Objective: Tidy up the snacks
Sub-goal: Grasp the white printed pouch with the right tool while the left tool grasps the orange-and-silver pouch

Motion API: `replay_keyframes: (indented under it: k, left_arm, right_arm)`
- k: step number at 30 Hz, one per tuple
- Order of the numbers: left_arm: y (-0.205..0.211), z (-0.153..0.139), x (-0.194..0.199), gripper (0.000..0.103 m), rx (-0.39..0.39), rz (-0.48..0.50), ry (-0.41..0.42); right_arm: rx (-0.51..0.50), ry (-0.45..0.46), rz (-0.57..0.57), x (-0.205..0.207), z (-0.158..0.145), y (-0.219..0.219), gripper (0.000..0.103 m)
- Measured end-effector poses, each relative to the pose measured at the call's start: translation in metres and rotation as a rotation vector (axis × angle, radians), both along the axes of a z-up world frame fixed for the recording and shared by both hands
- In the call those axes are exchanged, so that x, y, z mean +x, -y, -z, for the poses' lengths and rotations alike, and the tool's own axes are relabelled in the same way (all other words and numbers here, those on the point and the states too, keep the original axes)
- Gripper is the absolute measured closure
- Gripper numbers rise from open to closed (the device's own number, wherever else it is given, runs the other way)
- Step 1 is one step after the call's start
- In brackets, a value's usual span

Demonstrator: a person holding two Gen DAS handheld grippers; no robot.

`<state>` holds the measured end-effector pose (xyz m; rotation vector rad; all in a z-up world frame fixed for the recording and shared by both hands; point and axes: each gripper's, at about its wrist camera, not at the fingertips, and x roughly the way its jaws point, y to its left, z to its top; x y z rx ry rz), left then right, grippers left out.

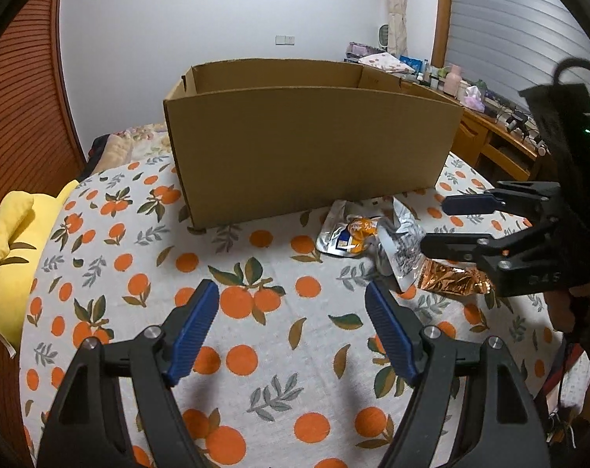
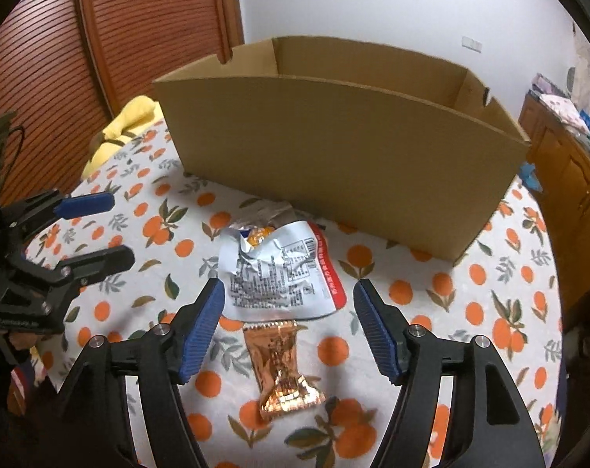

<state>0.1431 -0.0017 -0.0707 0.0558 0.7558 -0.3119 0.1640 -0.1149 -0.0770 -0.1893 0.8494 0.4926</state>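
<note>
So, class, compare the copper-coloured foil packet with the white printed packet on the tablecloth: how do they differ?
The copper foil packet is narrow and metallic with no print visible; the white printed packet is wider and covered in text with a red edge. The copper one looks sealed and flat; the white one is crumpled, with orange contents showing at its top. Both lie on the orange-patterned tablecloth, in front of the cardboard box.

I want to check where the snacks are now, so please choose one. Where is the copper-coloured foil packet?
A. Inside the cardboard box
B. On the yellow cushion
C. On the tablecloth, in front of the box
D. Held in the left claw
C: the copper foil packet lies flat on the orange-print tablecloth, on the near side of the cardboard box, below the open right claw, with no pad touching it.
</note>
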Motion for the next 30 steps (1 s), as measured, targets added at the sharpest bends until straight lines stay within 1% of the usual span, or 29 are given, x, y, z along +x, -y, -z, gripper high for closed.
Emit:
replay_keyframes:
  k: [8, 10, 13, 16, 17, 18, 19, 20, 21, 25, 26, 27, 30]
  left_arm:
    - [0.000, 0.005, 0.004, 0.025, 0.000, 0.003, -0.010]
    - [0.002, 0.007, 0.004, 0.025, 0.003, 0.006, -0.012]
    - [0.004, 0.009, 0.004, 0.025, 0.006, 0.013, -0.015]
    - [0.006, 0.009, 0.007, 0.025, 0.006, 0.014, -0.019]
    - [0.007, 0.009, 0.008, 0.025, 0.006, 0.014, -0.019]
    - [0.007, 0.009, 0.009, 0.025, 0.006, 0.014, -0.019]
    - [0.008, 0.009, 0.011, 0.025, 0.005, 0.015, -0.020]
    - [0.009, 0.009, 0.011, 0.025, 0.004, 0.017, -0.021]
    - [0.009, 0.008, 0.012, 0.025, 0.004, 0.018, -0.021]
    - [0.010, 0.008, 0.014, 0.025, 0.003, 0.016, -0.020]
    - [0.010, 0.009, 0.014, 0.025, 0.001, 0.015, -0.022]
    - [0.010, 0.009, 0.014, 0.025, 0.001, 0.015, -0.022]
    - [0.009, 0.010, 0.013, 0.025, 0.003, 0.015, -0.024]
  right_arm:
    - [-0.061, -0.046, -0.042, 0.026, 0.018, -0.021, 0.031]
    - [-0.083, -0.058, -0.053, 0.031, 0.024, -0.025, 0.028]
    - [-0.075, -0.058, -0.058, 0.031, 0.025, -0.022, 0.028]
    - [-0.063, -0.055, -0.066, 0.028, 0.024, -0.018, 0.036]
    - [-0.050, -0.050, -0.067, 0.027, 0.022, -0.015, 0.041]
    - [-0.036, -0.039, -0.066, 0.025, 0.019, -0.013, 0.049]
    - [-0.033, -0.036, -0.066, 0.025, 0.017, -0.012, 0.051]
    - [-0.026, -0.035, -0.068, 0.024, 0.015, -0.010, 0.057]
    - [-0.023, -0.039, -0.070, 0.024, 0.014, -0.009, 0.058]
    - [-0.028, -0.038, -0.072, 0.026, 0.015, -0.009, 0.058]
    - [-0.029, -0.038, -0.069, 0.026, 0.015, -0.009, 0.056]
    - [-0.024, -0.042, -0.065, 0.028, 0.016, -0.010, 0.049]
    - [-0.017, -0.055, -0.057, 0.034, 0.021, -0.016, 0.036]
